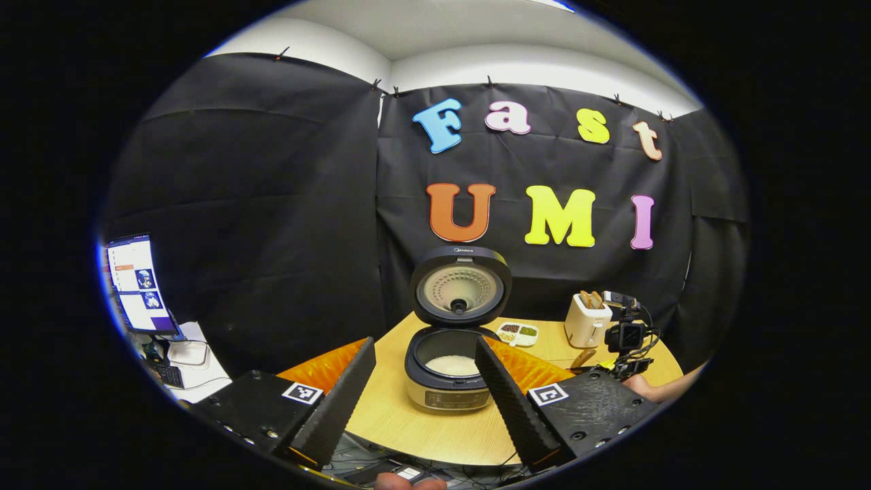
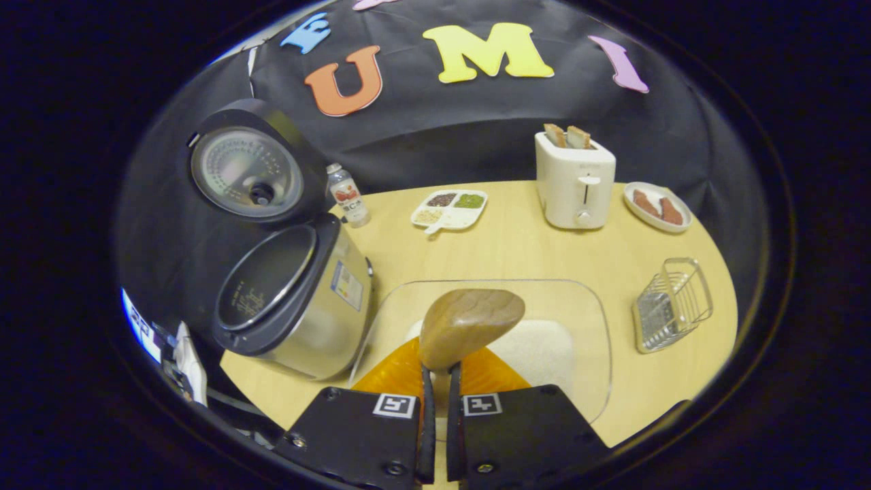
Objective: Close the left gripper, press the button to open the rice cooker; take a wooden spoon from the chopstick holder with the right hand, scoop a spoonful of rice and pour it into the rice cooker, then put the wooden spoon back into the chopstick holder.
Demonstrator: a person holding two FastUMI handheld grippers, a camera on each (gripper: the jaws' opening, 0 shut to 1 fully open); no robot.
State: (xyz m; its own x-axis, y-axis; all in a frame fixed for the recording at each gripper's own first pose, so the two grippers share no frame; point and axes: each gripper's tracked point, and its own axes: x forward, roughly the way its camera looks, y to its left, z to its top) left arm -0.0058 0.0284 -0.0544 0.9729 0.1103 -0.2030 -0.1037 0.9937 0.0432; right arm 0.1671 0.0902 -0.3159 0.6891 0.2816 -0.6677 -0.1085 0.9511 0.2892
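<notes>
The rice cooker (image 1: 449, 381) stands open on the round wooden table, its lid (image 1: 461, 286) upright and white rice (image 1: 452, 365) in the pot. My left gripper (image 1: 425, 344) hangs in front of the cooker, open wide with nothing between its fingers. In the right gripper view the open cooker (image 2: 292, 292) is at the left. My right gripper (image 2: 441, 371) is shut on the handle of the wooden spoon (image 2: 469, 323). The spoon's bowl hovers over a clear tray (image 2: 599, 354) holding a heap of rice (image 2: 537, 347). I see no rice on the spoon's visible face.
A wire basket (image 2: 670, 303) sits at the table's right. Along the back are a white toaster (image 2: 575, 180), a plate of food (image 2: 656, 207), a sectioned dish (image 2: 449, 207) and a small bottle (image 2: 347, 194). The right gripper (image 1: 626, 337) appears beside the toaster (image 1: 586, 320).
</notes>
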